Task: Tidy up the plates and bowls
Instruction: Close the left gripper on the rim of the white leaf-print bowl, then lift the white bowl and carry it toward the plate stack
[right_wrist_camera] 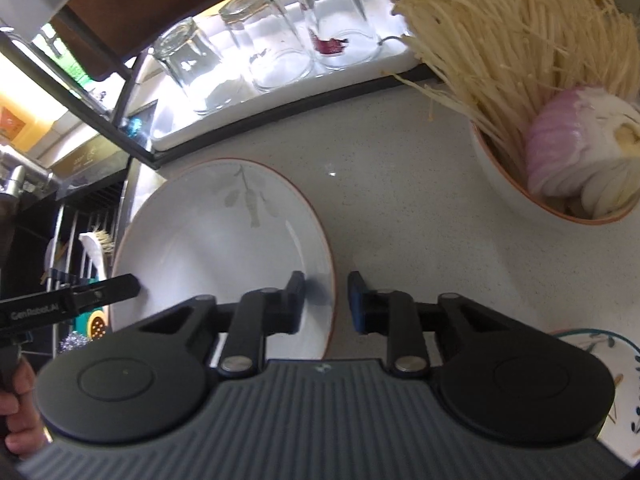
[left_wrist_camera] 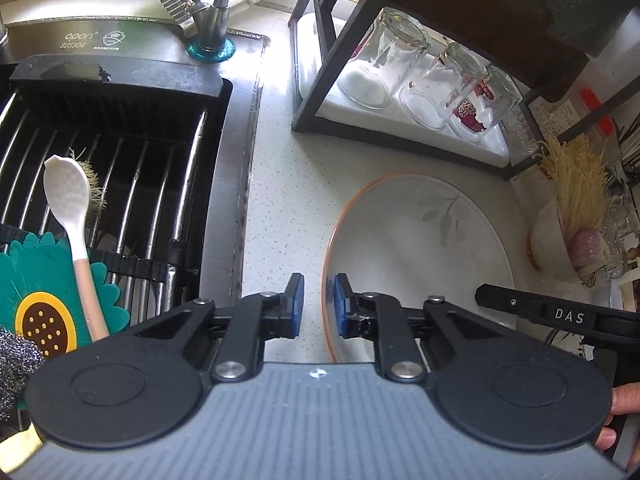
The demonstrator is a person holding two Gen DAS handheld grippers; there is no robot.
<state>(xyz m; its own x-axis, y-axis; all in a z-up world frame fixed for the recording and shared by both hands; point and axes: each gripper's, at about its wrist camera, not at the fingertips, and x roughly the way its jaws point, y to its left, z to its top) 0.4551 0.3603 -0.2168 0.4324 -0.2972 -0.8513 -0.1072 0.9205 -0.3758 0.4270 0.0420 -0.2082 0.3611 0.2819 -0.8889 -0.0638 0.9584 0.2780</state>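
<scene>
A white plate [left_wrist_camera: 420, 248] with an orange rim and a faint leaf print lies flat on the speckled counter; it also shows in the right wrist view [right_wrist_camera: 216, 248]. My left gripper [left_wrist_camera: 319, 304] is open, its jaws straddling the plate's left rim. My right gripper [right_wrist_camera: 326, 300] is open, its jaws straddling the plate's right rim. A white bowl [right_wrist_camera: 508, 184] holding enoki mushrooms and a halved onion stands to the right; it also shows in the left wrist view [left_wrist_camera: 552, 240]. A patterned plate [right_wrist_camera: 624, 364] peeks in at the right edge.
A black-framed rack [left_wrist_camera: 320, 92] holds three upturned glasses [left_wrist_camera: 384, 60] on a white tray behind the plate. To the left is the sink [left_wrist_camera: 224, 160] with a drying rack, a white spoon [left_wrist_camera: 72, 208], a flower-shaped mat [left_wrist_camera: 40, 304] and a faucet [left_wrist_camera: 216, 12].
</scene>
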